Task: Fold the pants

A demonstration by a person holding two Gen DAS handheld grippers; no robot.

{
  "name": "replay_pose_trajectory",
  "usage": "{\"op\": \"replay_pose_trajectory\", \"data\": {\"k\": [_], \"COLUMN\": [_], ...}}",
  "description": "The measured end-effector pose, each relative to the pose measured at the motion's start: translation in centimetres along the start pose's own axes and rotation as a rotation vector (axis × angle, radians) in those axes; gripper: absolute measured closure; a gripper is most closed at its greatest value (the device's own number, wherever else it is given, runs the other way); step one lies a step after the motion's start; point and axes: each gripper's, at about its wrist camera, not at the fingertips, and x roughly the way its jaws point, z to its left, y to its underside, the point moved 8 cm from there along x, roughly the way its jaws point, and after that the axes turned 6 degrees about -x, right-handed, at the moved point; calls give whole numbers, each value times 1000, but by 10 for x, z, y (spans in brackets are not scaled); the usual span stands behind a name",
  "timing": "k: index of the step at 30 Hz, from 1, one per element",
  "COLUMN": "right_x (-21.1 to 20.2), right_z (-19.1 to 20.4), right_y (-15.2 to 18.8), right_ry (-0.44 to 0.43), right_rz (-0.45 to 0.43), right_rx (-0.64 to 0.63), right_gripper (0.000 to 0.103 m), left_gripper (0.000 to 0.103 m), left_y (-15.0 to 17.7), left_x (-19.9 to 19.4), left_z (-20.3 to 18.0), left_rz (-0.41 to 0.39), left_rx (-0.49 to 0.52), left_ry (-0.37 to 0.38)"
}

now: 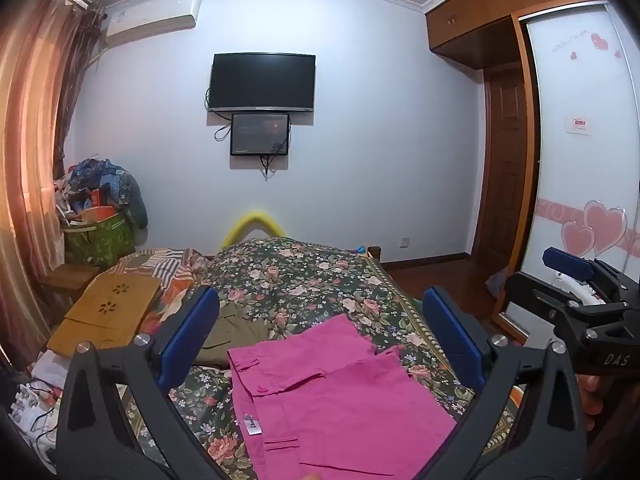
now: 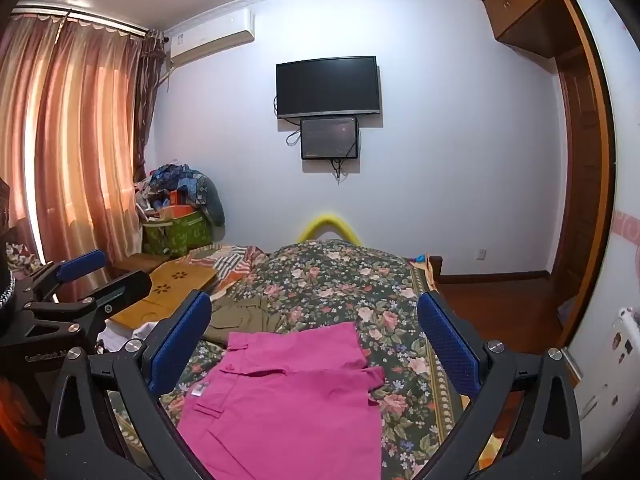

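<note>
Pink pants [image 1: 336, 396] lie folded flat on the floral bedspread [image 1: 320, 280], waistband and white label toward the left; they also show in the right wrist view [image 2: 288, 400]. My left gripper [image 1: 320, 320] is open and empty, held above the pants, blue pads wide apart. My right gripper [image 2: 314, 320] is open and empty, also above the pants. The right gripper shows at the right edge of the left wrist view [image 1: 580, 280]; the left gripper shows at the left edge of the right wrist view [image 2: 72, 280].
Olive-green folded clothing [image 1: 236, 332] lies on the bed beyond the pants. A wooden lap tray [image 1: 108, 312] sits at the bed's left. A cluttered green bag [image 1: 100, 236] stands by the curtain. A wardrobe [image 1: 576, 160] and wooden floor are to the right.
</note>
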Motion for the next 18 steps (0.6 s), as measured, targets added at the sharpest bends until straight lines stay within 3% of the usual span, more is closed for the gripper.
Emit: {"op": "replay_pose_trajectory", "data": {"k": [18], "right_x": [1], "right_z": [-1], "right_y": [1], "right_ry": [2], "right_rz": [8], "right_rx": [-4], "right_gripper": [0], "left_gripper": [0], "left_y": [1], "left_x": [2], "left_z": [-2], "left_rz": [-1], "left_rx": [7], "left_ry": [6]}}
